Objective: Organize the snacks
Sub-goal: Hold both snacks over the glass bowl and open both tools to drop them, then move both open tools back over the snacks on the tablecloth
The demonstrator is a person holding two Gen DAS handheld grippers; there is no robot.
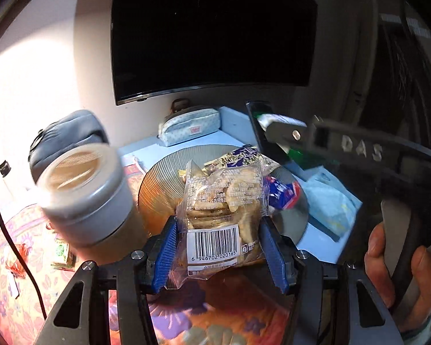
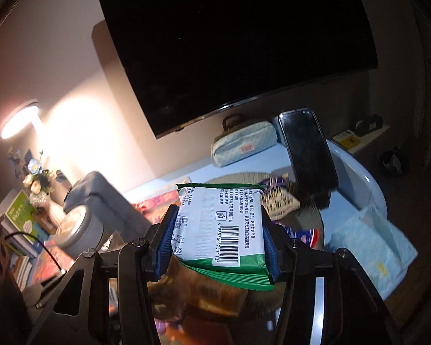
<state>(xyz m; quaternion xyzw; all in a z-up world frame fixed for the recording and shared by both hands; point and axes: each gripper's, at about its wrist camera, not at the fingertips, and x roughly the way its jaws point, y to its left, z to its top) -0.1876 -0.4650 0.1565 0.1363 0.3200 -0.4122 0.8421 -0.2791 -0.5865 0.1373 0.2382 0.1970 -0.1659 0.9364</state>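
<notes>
Left tool [image 1: 218,247] we find clamped on a clear biscuit bag [image 1: 215,215]; right tool [image 2: 217,237] grips a green-edged packet [image 2: 224,230], lower centre

Both wrist fisheyes look forward and downward, close over the table – sharing the round tray [image 1: 158,178] [image 2: 232,176] and television [image 1: 212,31] [image 2: 232,46].

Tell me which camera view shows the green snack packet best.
The right wrist view: the green snack packet fills the centre there, its barcode legible, held in the right gripper. The left wrist view shows only a blurred part of it.
</notes>
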